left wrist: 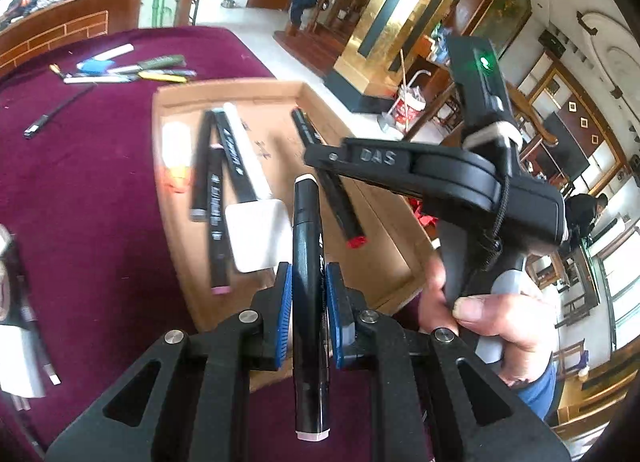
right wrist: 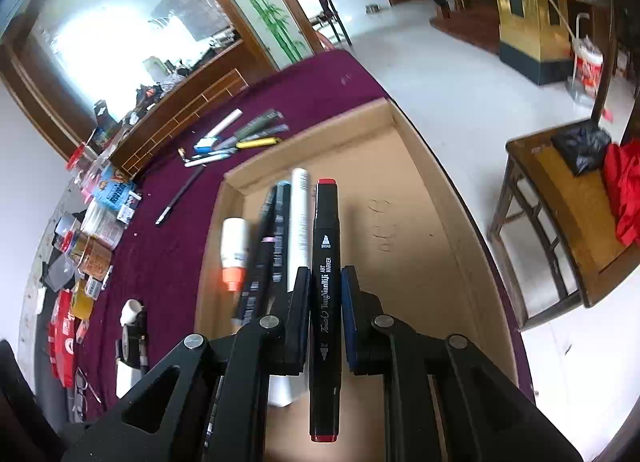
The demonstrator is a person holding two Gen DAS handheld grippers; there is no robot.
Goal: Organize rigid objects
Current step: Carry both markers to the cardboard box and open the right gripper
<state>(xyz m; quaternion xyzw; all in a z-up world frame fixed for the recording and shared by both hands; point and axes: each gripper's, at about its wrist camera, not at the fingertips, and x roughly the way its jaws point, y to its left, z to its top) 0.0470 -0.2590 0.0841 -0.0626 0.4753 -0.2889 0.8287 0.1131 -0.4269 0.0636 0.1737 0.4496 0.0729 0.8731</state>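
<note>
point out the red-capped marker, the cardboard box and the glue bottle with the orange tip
red-capped marker (right wrist: 325, 302), right wrist view, on its black barrel
cardboard box (right wrist: 436, 198), right wrist view, on its bare floor
glue bottle (right wrist: 234, 242), right wrist view, on its white body

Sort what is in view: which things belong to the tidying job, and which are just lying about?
Job: cardboard tray; red-capped marker in right gripper; pale-capped marker in left gripper; markers in tray; loose pens.

Lying about: jars and packets; wooden chair; bucket.

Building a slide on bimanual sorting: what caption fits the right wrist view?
Right gripper clamps a red-capped art marker above the cardboard tray already holding several pens.
</note>
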